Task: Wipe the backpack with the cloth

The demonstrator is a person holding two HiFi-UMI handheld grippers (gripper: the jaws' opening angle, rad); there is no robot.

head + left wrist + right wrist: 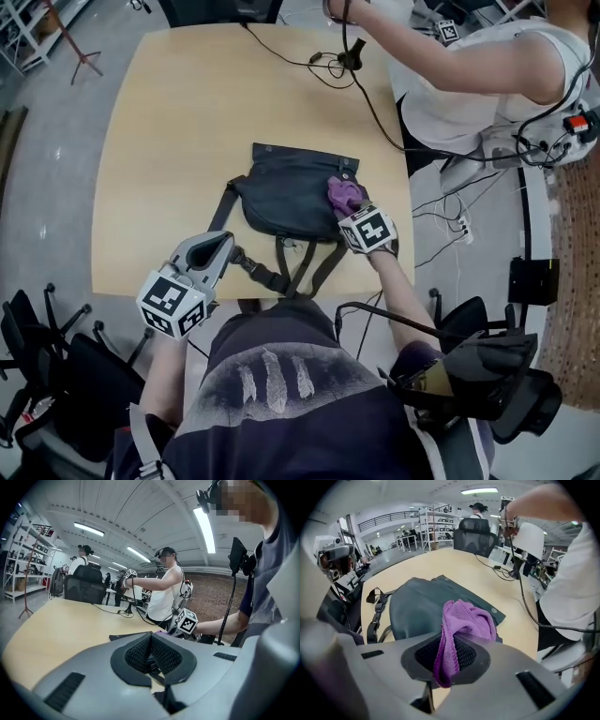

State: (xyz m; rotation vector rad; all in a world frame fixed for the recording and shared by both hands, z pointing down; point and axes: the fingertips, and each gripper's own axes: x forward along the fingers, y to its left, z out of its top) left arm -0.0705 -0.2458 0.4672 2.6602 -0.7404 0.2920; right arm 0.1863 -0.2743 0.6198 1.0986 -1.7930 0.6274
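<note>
Well, the dark grey backpack (286,192) lies flat near the middle of the pale wooden table (178,122). Its straps (309,267) trail off toward the table's near edge at 6 o'clock.

The right gripper (349,204) sits at the bag's 3 o'clock side, up by the far corner. Its jaws are clamped on a bunched purple cloth (343,190). In that gripper's own view the knit folds spill out over the black pads and rest on the bag's flap.

The left gripper (228,242) is down at the bag's 7 o'clock, just beside a buckled strap (251,264). Its ribbed pads meet at the tips, and a dark strap shows in the gap below them. I can't tell whether it is actually pinched.

The only print I can make out is the black-and-white square pattern on each gripper's marker cube, one on the right (367,230) and one on the left (173,302).

At 1 o'clock a second person in a white top (487,75) reaches over the table's far edge. A black cable (375,103) snakes across the wood from there.
</note>
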